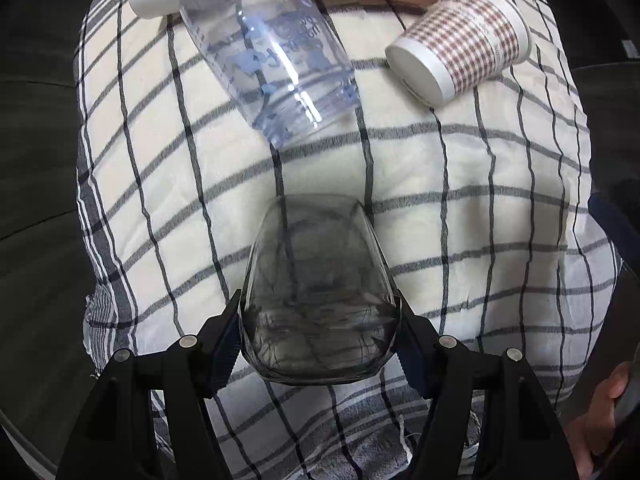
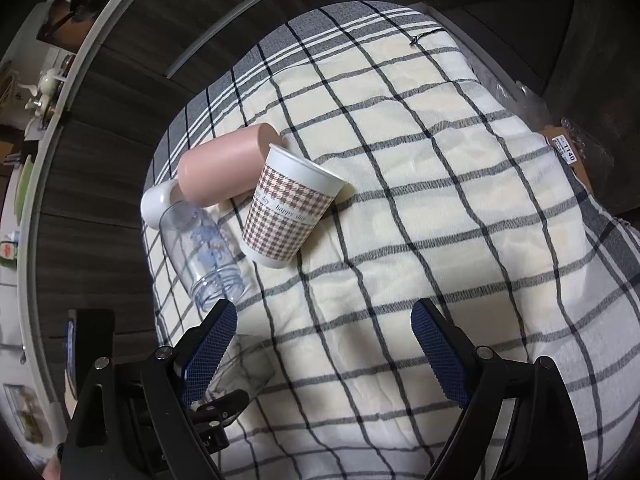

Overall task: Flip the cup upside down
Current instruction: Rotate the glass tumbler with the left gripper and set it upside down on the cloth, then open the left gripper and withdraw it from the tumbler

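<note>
My left gripper (image 1: pixel 319 340) is shut on a smoky clear glass cup (image 1: pixel 318 300), its pads pressed on both sides, held low over the checked cloth (image 1: pixel 460 200). The same glass (image 2: pixel 244 364) shows in the right wrist view behind my right gripper's left finger. My right gripper (image 2: pixel 324 344) is open and empty above the cloth. A houndstooth paper cup (image 1: pixel 464 48) (image 2: pixel 288 208) lies tilted, leaning on a pink cup (image 2: pixel 224 168) on its side. A clear plastic bottle with blue print (image 1: pixel 272 56) (image 2: pixel 208 260) lies on its side next to a white cup (image 2: pixel 158 204).
The checked cloth (image 2: pixel 440 220) covers a small table with dark floor around it. A cardboard box with a label (image 2: pixel 568 156) sits past the cloth's right edge. A shelf with dishes (image 2: pixel 36 92) runs along the far left.
</note>
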Action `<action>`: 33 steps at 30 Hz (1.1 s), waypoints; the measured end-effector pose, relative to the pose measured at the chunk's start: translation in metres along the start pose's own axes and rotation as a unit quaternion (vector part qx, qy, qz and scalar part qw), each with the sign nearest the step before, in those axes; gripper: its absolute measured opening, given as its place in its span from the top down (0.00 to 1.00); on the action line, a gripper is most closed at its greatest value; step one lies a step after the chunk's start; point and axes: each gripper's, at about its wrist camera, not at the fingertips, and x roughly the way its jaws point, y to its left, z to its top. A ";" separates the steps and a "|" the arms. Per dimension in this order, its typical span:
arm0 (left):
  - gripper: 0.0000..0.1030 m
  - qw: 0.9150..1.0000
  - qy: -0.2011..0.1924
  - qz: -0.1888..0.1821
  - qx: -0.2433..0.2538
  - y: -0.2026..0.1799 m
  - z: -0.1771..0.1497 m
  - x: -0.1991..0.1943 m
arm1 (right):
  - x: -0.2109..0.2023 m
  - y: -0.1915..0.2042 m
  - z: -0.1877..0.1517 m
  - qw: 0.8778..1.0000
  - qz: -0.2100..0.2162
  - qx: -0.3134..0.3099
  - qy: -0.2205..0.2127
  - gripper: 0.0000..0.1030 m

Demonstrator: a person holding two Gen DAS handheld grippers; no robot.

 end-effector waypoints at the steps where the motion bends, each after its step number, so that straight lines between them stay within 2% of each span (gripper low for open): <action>1: 0.35 1.000 0.000 -0.001 -0.001 0.001 0.001 0.000 | 0.001 0.001 0.001 1.000 -0.001 -0.002 0.000 0.13; 5: 0.27 1.000 -0.015 0.005 0.004 0.000 -0.004 -0.007 | 0.000 0.003 0.000 1.000 -0.003 -0.008 -0.003 0.13; 6: 0.22 1.000 -0.021 0.007 0.005 0.000 -0.006 -0.009 | -0.001 0.003 0.000 1.000 -0.003 -0.009 -0.005 0.13; 8: 0.19 0.999 -0.041 0.013 0.007 0.001 -0.008 -0.021 | -0.004 0.004 -0.002 1.000 -0.004 -0.011 -0.010 0.13; 12: 0.19 0.996 -0.085 0.018 0.006 0.004 -0.022 -0.039 | -0.015 0.008 -0.007 1.000 -0.003 -0.019 -0.024 0.13; 18: 0.18 0.987 -0.161 0.017 -0.003 0.001 -0.047 -0.051 | -0.038 0.014 -0.018 0.997 -0.013 -0.039 -0.061 0.13; 24: 0.18 0.965 -0.260 0.013 -0.022 0.001 -0.083 -0.067 | -0.064 0.021 -0.034 0.989 -0.034 -0.074 -0.120 0.13; 27: 0.18 0.949 -0.312 0.019 -0.036 0.003 -0.101 -0.076 | -0.074 0.027 -0.043 0.983 -0.048 -0.096 -0.152 0.14; 33: 0.18 0.920 -0.385 0.035 -0.058 0.007 -0.127 -0.084 | -0.091 0.036 -0.061 0.966 -0.069 -0.137 -0.208 0.14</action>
